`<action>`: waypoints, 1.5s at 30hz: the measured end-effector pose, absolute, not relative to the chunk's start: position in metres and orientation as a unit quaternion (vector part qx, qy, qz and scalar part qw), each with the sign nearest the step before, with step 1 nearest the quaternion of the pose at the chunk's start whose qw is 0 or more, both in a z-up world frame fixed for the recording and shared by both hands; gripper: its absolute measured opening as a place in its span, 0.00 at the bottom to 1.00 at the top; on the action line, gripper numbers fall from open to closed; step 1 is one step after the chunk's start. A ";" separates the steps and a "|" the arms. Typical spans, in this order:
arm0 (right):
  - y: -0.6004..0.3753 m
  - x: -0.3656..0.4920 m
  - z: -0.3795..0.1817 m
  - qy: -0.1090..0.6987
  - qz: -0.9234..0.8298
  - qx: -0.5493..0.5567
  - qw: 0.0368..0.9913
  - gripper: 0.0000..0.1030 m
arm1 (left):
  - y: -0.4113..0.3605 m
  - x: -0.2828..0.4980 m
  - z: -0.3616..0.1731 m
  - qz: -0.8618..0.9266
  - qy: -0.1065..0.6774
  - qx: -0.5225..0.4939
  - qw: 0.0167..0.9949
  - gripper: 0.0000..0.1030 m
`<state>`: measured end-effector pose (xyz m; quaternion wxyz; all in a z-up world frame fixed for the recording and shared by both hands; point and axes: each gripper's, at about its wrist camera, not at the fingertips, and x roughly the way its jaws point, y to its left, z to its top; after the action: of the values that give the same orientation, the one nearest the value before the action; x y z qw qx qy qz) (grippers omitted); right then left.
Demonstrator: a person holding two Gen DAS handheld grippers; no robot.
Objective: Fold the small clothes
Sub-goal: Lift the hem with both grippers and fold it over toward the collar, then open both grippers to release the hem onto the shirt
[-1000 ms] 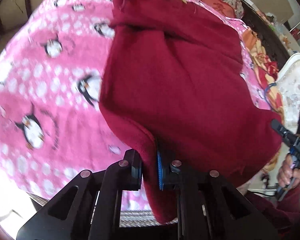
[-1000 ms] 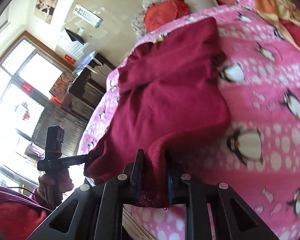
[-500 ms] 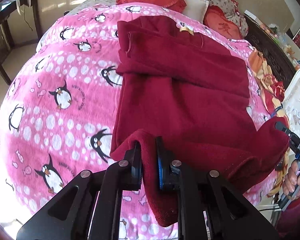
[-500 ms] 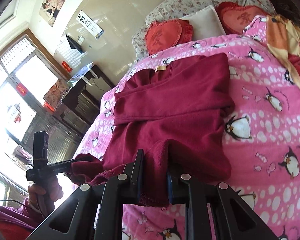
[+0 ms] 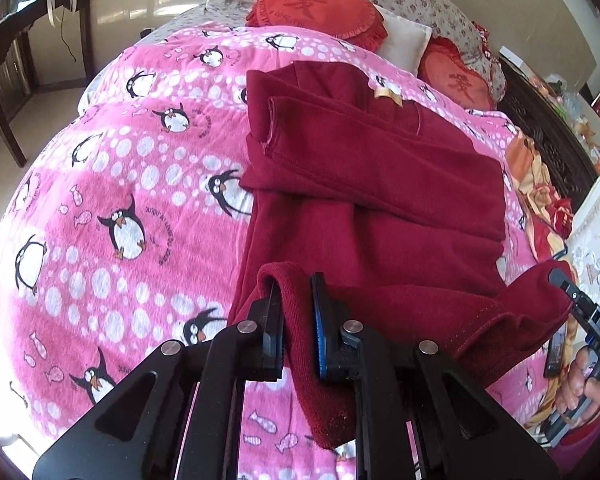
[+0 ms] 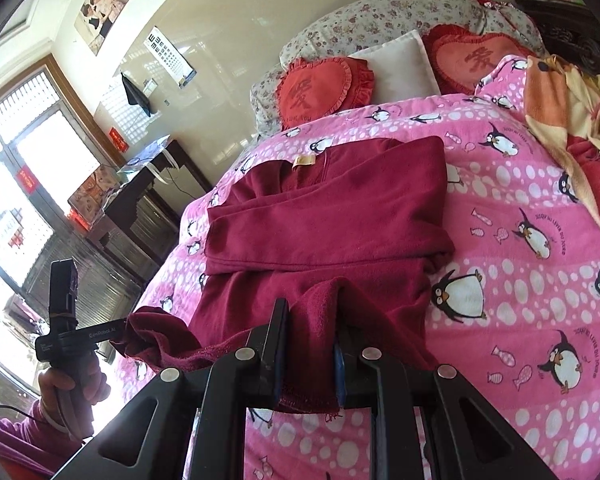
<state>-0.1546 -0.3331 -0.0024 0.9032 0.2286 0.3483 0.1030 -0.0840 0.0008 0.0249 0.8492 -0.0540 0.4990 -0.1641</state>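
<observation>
A dark red fleece garment (image 5: 364, 184) lies on the pink penguin blanket (image 5: 112, 200), its sleeves folded across the chest. My left gripper (image 5: 296, 300) is shut on the garment's bottom hem at its left corner. My right gripper (image 6: 310, 328) is shut on the hem at the other corner of the garment (image 6: 324, 224). Both hold the hem lifted a little above the bed. The right gripper also shows in the left wrist view (image 5: 560, 284), and the left gripper in the right wrist view (image 6: 120, 326).
Red heart cushions (image 5: 316, 8) and a white pillow (image 6: 396, 68) lie at the head of the bed. An orange-red blanket (image 6: 572, 120) lies bunched at the right side. A dark wooden desk (image 5: 28, 40) stands left of the bed, by the window.
Both grippers have pulled back and lower with the hem, so the garment now lies flatter and more of the bed shows.
</observation>
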 end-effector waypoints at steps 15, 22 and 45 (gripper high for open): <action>-0.354 -0.076 0.021 0.313 0.065 0.203 0.926 0.17 | -0.023 -0.004 0.051 -0.151 0.438 -0.043 0.885 0.09; -0.361 -0.024 0.023 0.317 0.055 0.176 0.930 0.17 | -0.032 0.046 0.057 -0.148 0.432 -0.050 0.889 0.09; -0.421 0.015 0.031 0.302 0.021 0.254 0.918 0.58 | 0.001 0.105 0.073 -0.159 0.389 -0.145 0.896 0.77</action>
<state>0.0153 -0.4207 0.0314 0.9185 0.2539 0.3024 0.0209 0.1054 0.0009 0.0727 0.8955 -0.1453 0.3894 -0.1591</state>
